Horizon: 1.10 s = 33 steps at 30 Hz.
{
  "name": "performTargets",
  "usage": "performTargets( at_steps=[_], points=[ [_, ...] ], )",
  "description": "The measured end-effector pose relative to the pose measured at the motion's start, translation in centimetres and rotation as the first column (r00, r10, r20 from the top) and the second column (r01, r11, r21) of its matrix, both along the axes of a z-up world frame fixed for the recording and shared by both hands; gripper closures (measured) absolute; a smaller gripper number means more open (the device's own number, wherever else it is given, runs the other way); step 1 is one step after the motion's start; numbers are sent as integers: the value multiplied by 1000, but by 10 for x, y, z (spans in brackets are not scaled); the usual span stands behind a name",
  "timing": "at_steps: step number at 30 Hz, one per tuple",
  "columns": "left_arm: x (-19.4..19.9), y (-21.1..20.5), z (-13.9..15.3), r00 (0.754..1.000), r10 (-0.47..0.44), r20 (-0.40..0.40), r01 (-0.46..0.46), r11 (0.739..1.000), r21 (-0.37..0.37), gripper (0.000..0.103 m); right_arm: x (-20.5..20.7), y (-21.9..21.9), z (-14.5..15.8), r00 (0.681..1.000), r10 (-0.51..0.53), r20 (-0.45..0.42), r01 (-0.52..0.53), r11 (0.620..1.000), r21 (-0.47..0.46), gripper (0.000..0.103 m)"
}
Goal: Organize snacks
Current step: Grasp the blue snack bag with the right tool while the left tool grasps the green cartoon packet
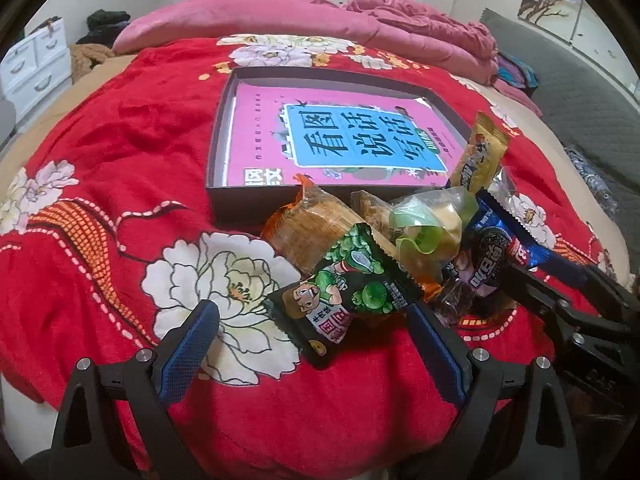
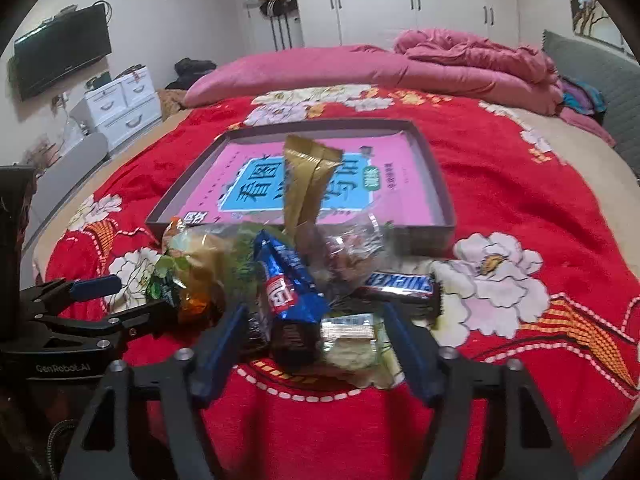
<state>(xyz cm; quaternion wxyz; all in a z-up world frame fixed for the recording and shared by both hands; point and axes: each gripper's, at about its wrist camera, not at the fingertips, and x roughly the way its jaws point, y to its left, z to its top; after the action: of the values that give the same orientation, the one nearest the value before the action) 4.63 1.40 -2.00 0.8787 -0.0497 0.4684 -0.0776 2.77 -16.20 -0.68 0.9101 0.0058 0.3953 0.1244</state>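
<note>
The right gripper [image 2: 316, 344] is being lowered over the near edge of the snack pile, its blue-padded jaws standing half apart; a blue cookie packet [image 2: 290, 292] and a small clear-wrapped cake [image 2: 350, 340] are being straddled, but no pad is seen pressing on either. The left gripper [image 1: 316, 336] is being held wide, a green-pea snack bag [image 1: 344, 292] lying between its jaws with neither pad touching it.

The whole heap is sitting on the red floral blanket [image 1: 100, 152], just against the near wall of the shallow grey box [image 1: 240, 200], in which a pink book [image 1: 280, 120] is lying flat. A gold wafer packet [image 2: 308, 176] is standing propped up at the back of the pile, and a Snickers bar [image 2: 400, 284] is lying at the pile's right side.

These packets are judged light, crinkly and slippery, with air-puffed film that gives under pressure. The orange cracker pack [image 1: 304, 228] and the cake are probably fragile, so a gentle pinch across the crimped end seal is advised. The Snickers bar is likely firmer and could be taken across its middle. The soft blanket is giving little support underneath.
</note>
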Motion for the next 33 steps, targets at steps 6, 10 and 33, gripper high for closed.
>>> performTargets(
  at_steps=[6,10,33],
  points=[
    [2,2,-1,1000,-10,-2,10,1000,-27,16,5,7,-3,999,40,-15,-39,999,18,58],
    [5,6,-4,1000,-12,-21,10,998,-68,23,7,16,-5,997,72,-15,-72,997,10,64],
    [18,17,-17,996,-52,-70,41,988,-150,29,10,6,-4,995,86,-47,-80,990,121,80]
  ],
)
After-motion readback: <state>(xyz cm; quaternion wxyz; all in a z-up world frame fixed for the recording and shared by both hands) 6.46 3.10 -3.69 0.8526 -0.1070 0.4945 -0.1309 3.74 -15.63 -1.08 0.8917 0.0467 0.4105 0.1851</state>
